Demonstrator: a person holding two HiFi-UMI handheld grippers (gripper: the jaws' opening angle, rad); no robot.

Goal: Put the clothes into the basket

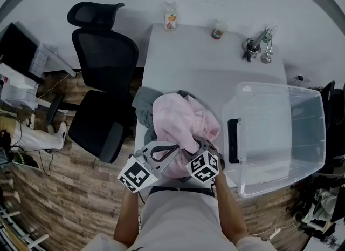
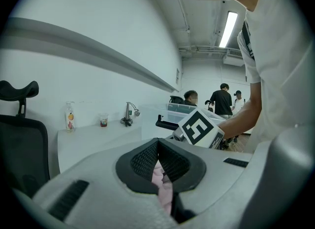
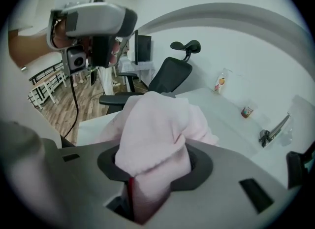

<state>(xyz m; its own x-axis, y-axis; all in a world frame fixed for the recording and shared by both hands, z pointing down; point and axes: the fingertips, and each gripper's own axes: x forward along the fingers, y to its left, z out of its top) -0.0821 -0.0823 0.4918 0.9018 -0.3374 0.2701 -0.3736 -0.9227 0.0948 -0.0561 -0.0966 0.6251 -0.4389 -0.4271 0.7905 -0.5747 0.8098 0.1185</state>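
Where the clothes are lying: the pink garment (image 1: 183,123) is sitting heaped on a grey garment (image 1: 144,107) at the white table's (image 1: 199,55) near left edge, beside the basket (image 1: 302,131).
Left gripper (image 2: 158,166): its jaws are pinching a thin fold of the pink garment.
Right gripper (image 3: 152,174): its jaws are clamping a thick bunch of the same cloth.
Between pile and basket: the basket's near wall, with its black handle (image 1: 233,139), is facing the pile.
Surroundings: an office chair (image 1: 102,82) is standing just left of the table; a bottle (image 1: 171,17) and a cup (image 1: 218,30) are lining the far edge.

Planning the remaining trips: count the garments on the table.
2: a pink garment at the table near edge, and a grey garment under it, showing at its left. Others may be hidden beneath.
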